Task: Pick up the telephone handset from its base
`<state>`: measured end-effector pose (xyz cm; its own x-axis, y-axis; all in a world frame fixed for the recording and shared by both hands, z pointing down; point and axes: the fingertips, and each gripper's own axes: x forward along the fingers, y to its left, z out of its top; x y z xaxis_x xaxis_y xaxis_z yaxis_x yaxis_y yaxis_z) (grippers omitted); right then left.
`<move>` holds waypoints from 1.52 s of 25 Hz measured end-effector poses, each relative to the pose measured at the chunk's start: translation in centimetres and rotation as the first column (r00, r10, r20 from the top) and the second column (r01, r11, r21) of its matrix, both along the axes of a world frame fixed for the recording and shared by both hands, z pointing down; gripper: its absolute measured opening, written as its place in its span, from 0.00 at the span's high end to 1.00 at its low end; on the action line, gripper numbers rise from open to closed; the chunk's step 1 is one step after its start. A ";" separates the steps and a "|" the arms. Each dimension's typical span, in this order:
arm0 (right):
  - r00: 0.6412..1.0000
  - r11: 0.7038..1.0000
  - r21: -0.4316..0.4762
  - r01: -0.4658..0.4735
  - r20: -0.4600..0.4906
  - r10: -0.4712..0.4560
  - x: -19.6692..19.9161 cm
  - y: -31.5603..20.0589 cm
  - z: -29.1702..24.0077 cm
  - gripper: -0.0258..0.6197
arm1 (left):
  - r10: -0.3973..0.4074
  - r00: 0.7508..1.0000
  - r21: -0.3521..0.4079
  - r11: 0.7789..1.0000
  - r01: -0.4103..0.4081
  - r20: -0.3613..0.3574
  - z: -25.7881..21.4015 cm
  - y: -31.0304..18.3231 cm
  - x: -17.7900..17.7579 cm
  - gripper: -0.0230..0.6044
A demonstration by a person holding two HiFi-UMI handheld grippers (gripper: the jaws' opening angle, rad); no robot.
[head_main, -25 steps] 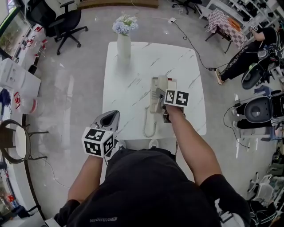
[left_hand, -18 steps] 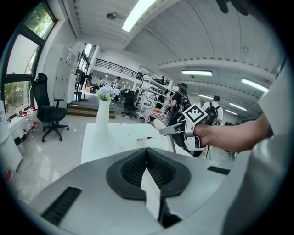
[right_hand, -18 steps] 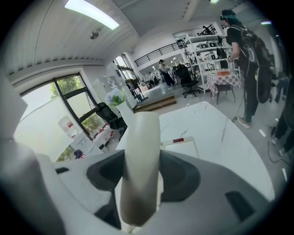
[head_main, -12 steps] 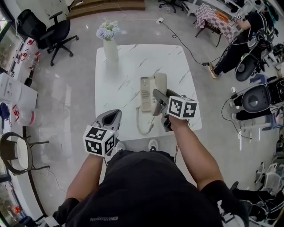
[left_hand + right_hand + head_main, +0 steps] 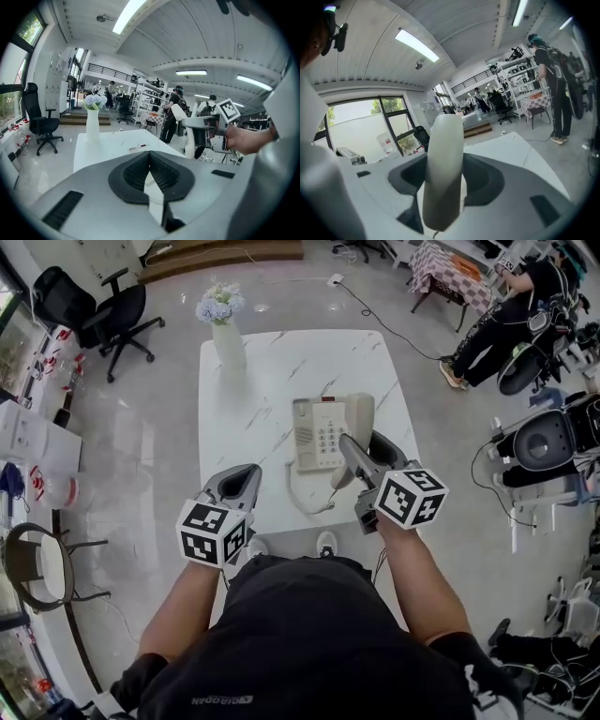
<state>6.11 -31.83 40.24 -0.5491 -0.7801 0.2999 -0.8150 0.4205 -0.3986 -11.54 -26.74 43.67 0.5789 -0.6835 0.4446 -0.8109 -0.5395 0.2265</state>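
Note:
The cream telephone base [image 5: 317, 433] lies on the white marble table [image 5: 267, 390] with its keypad uncovered. My right gripper [image 5: 362, 441] is shut on the cream handset [image 5: 360, 414] and holds it up off the base, just to the base's right. A coiled cord [image 5: 298, 499] trails from the handset along the base's left side. In the right gripper view the handset [image 5: 443, 164] stands upright, filling the gap between the jaws of the right gripper [image 5: 443, 185]. My left gripper [image 5: 246, 472] hangs shut and holds nothing at the table's near edge. Its jaws [image 5: 150, 157] meet at the tips.
A white vase of pale flowers [image 5: 221, 332] stands at the table's far left corner. A black office chair [image 5: 86, 298] is on the floor at far left. A person [image 5: 502, 324] and other gear occupy the right side. A round stool [image 5: 33, 563] stands near left.
The right gripper has lifted the handset off the base and drawn it back to the right, which has uncovered the keypad. The left gripper has hardly moved.

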 end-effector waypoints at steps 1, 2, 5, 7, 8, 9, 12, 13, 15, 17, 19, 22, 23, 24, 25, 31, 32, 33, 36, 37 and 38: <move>1.000 1.000 0.016 0.000 -0.007 0.000 0.2 0.2 -0.3 0.61 | -0.002 1.000 0.005 1.000 0.002 0.001 -0.2 -0.1 -0.1 0.96; 1.000 1.000 0.030 0.001 -0.016 0.000 0.4 0.4 -0.5 0.61 | -0.005 1.000 0.008 1.000 0.005 0.001 -0.4 -0.1 -0.2 0.96; 0.999 0.998 0.059 0.001 -0.038 0.001 1.0 1.1 -0.9 0.61 | -0.012 1.000 0.017 1.000 0.012 -0.001 -0.8 -0.2 -0.5 0.96; 0.999 0.998 0.066 0.001 -0.041 0.002 1.3 1.4 -0.9 0.61 | -0.014 1.000 0.021 1.000 0.014 -0.001 -1.0 -0.3 -0.5 0.96; 0.999 0.998 0.068 0.001 -0.043 0.002 1.5 1.6 -0.9 0.61 | -0.015 1.000 0.022 1.000 0.015 0.000 -1.1 -0.3 -0.5 0.96; 0.999 0.997 0.071 0.001 -0.046 0.002 1.6 1.8 -1.0 0.61 | -0.016 1.000 0.023 1.000 0.016 0.000 -1.1 -0.3 -0.5 0.96; 0.998 0.996 0.086 0.004 -0.057 0.001 1.8 2.2 -1.1 0.61 | -0.018 1.000 0.022 1.000 0.018 0.000 -1.2 -0.4 -0.6 0.96; 0.998 0.996 0.093 0.006 -0.061 0.000 1.9 2.4 -1.2 0.61 | -0.020 1.000 0.022 1.000 0.020 -0.001 -1.2 -0.3 -0.6 0.96; 0.998 0.994 0.107 0.010 -0.070 -0.002 2.0 2.7 -1.3 0.61 | -0.022 1.000 0.023 0.999 0.022 -0.003 -1.2 -0.2 -0.6 0.96; 0.997 0.993 0.117 0.013 -0.080 -0.004 2.2 3.2 -1.2 0.61 | -0.024 1.000 0.025 0.999 0.024 -0.003 -1.2 -0.1 -0.5 0.96; 0.996 0.993 0.120 0.015 -0.088 -0.004 2.5 3.5 -1.0 0.61 | -0.026 1.000 0.026 0.999 0.026 -0.003 -1.1 0.0 -0.5 0.96; 0.995 0.993 0.120 0.014 -0.099 -0.002 2.9 4.0 -0.5 0.61 | -0.029 1.000 0.030 0.999 0.029 -0.004 -1.2 0.1 -0.3 0.96; 0.995 0.993 0.120 0.013 -0.102 0.000 3.0 4.2 -0.4 0.61 | -0.029 1.000 0.030 0.999 0.029 -0.004 -1.1 0.2 -0.3 0.96; 0.995 0.993 0.120 0.011 -0.104 0.002 3.1 4.3 -0.2 0.61 | -0.028 1.000 0.031 0.999 0.028 -0.003 -1.1 0.3 -0.2 0.96; 0.995 0.993 0.120 0.008 -0.104 0.004 3.2 4.4 -0.1 0.61 | -0.026 1.000 0.032 0.999 0.026 -0.002 -1.1 0.3 -0.1 0.96; 0.994 0.994 0.106 0.005 -0.107 0.007 3.4 4.6 1.1 0.61 | -0.018 1.000 0.027 0.999 0.018 0.007 -0.8 0.2 0.1 0.96; 0.994 0.995 0.103 0.006 -0.109 0.005 3.3 4.6 1.3 0.61 | -0.018 1.000 0.026 1.000 0.018 0.007 -0.8 0.2 0.1 0.96; 0.994 0.995 0.099 0.007 -0.112 0.005 3.3 4.6 1.5 0.61 | -0.018 1.000 0.025 1.000 0.017 0.008 -0.8 0.2 0.1 0.96; 0.993 0.996 0.088 0.005 -0.115 0.005 3.3 4.5 2.0 0.61 | -0.017 1.000 0.023 1.000 0.017 0.010 -0.7 0.1 0.2 0.96; 0.993 0.996 0.085 0.005 -0.115 0.005 3.3 4.5 2.0 0.61 | -0.017 1.000 0.023 1.000 0.017 0.011 -0.7 0.1 0.2 0.96; 0.993 0.996 0.084 0.005 -0.115 0.005 3.3 4.5 2.1 0.61 | -0.017 1.000 0.022 1.000 0.017 0.011 -0.7 0.1 0.3 0.96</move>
<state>9.42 -27.34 42.33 -0.5148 -0.8051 0.2945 -0.8534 0.4484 -0.2659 -11.28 -26.61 42.98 0.5622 -0.7029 0.4356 -0.8225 -0.5303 0.2058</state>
